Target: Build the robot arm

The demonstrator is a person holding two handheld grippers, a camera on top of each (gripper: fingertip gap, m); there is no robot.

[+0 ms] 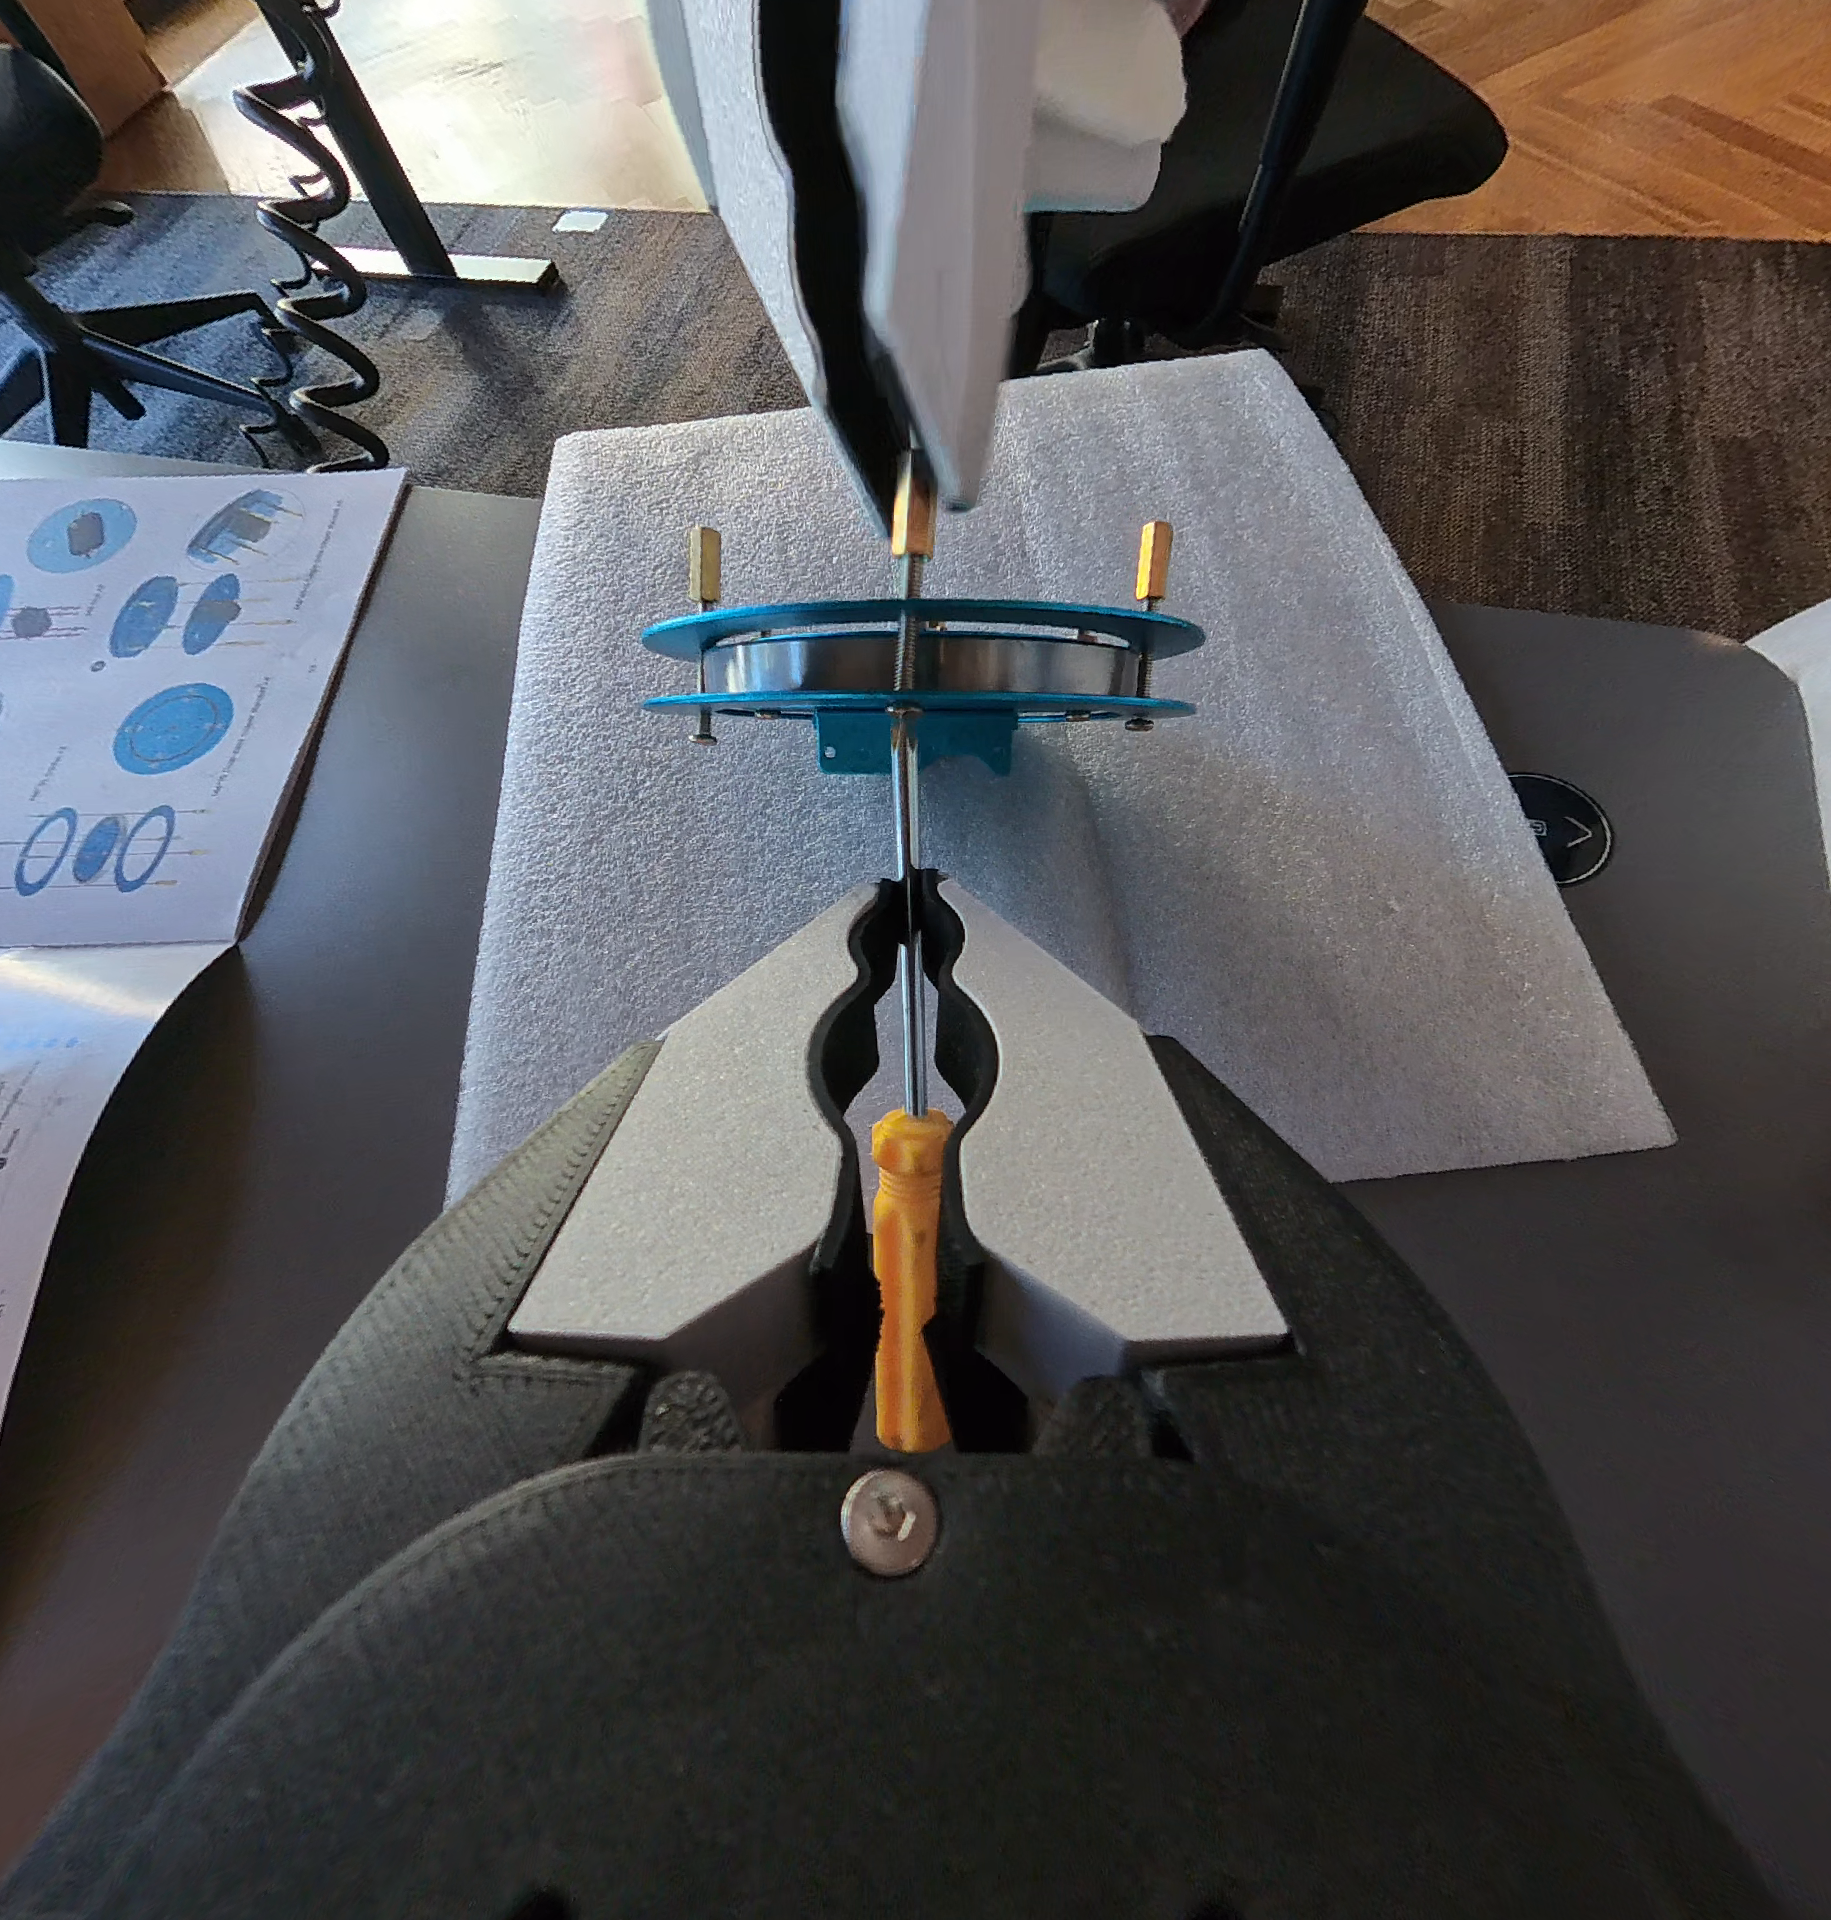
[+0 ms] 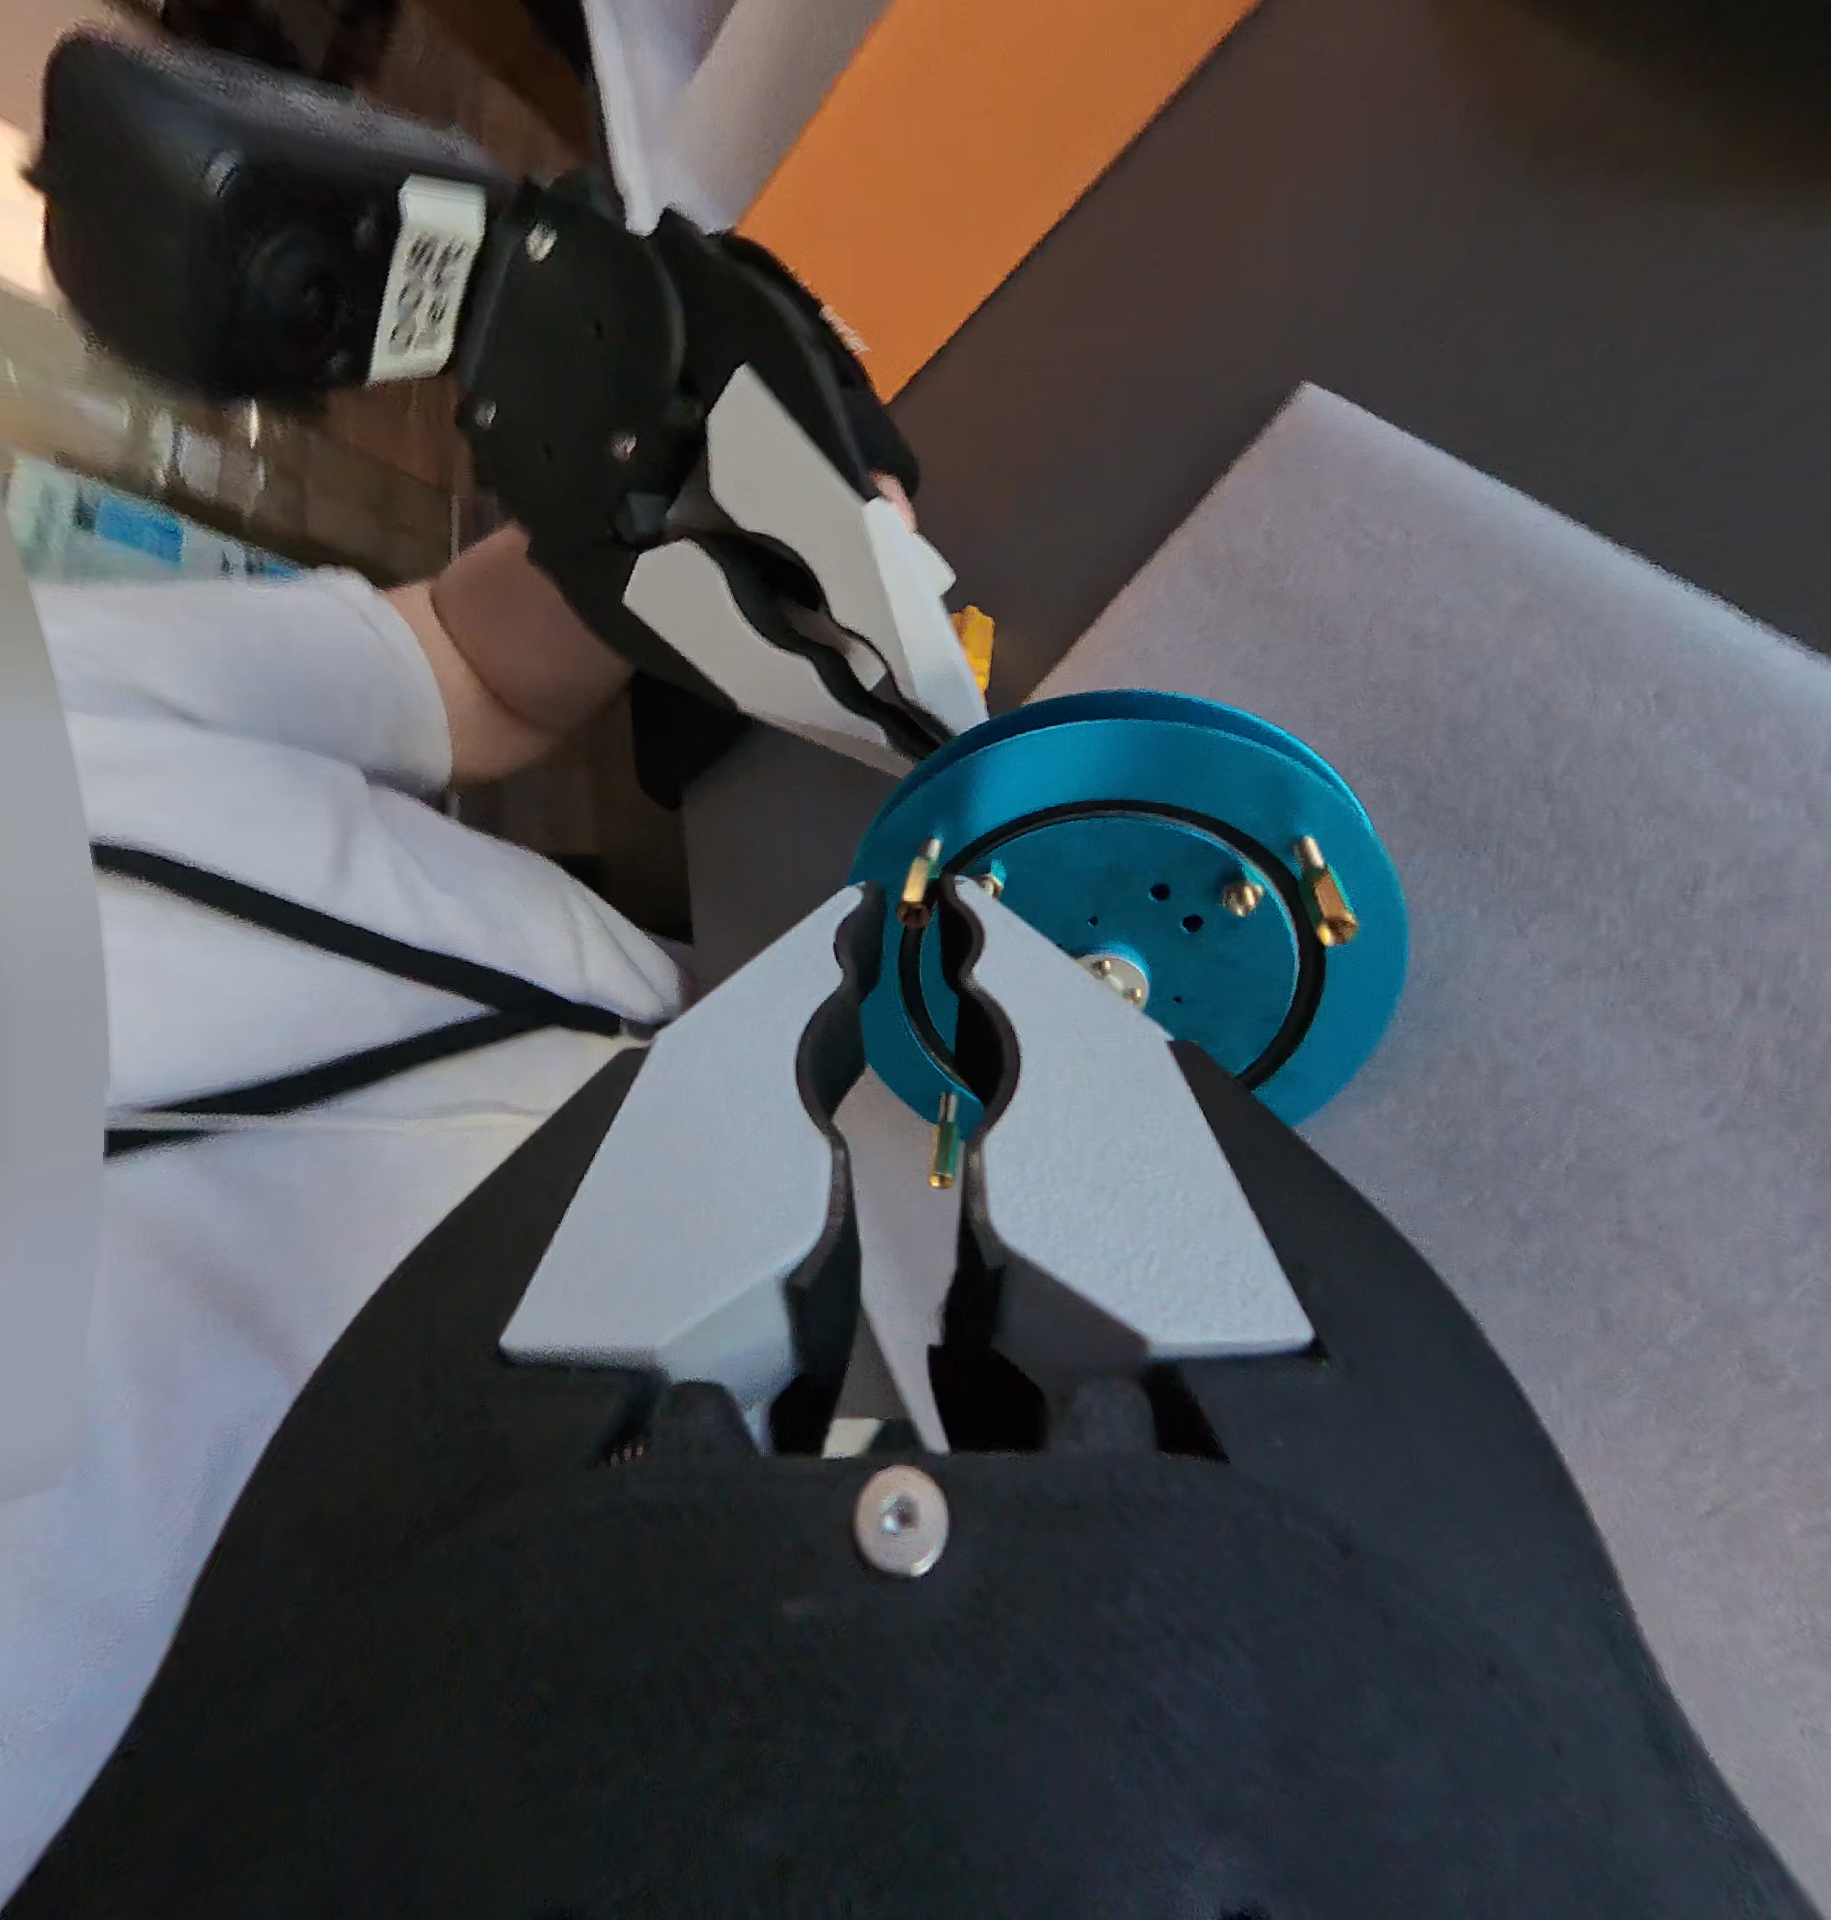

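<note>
Right now your left hand-held gripper (image 1: 909,894) is clamped on a yellow-handled screwdriver (image 1: 909,1288), its tip touching a screw under the blue round assembly (image 1: 916,665). That assembly sits raised over the white foam sheet (image 1: 1254,935) on the dark counter (image 1: 1617,1351). Your right hand-held gripper (image 2: 916,899) is pinched on a brass post (image 1: 913,517) on top. An instruction sheet (image 1: 142,707) lies to the left.
</note>
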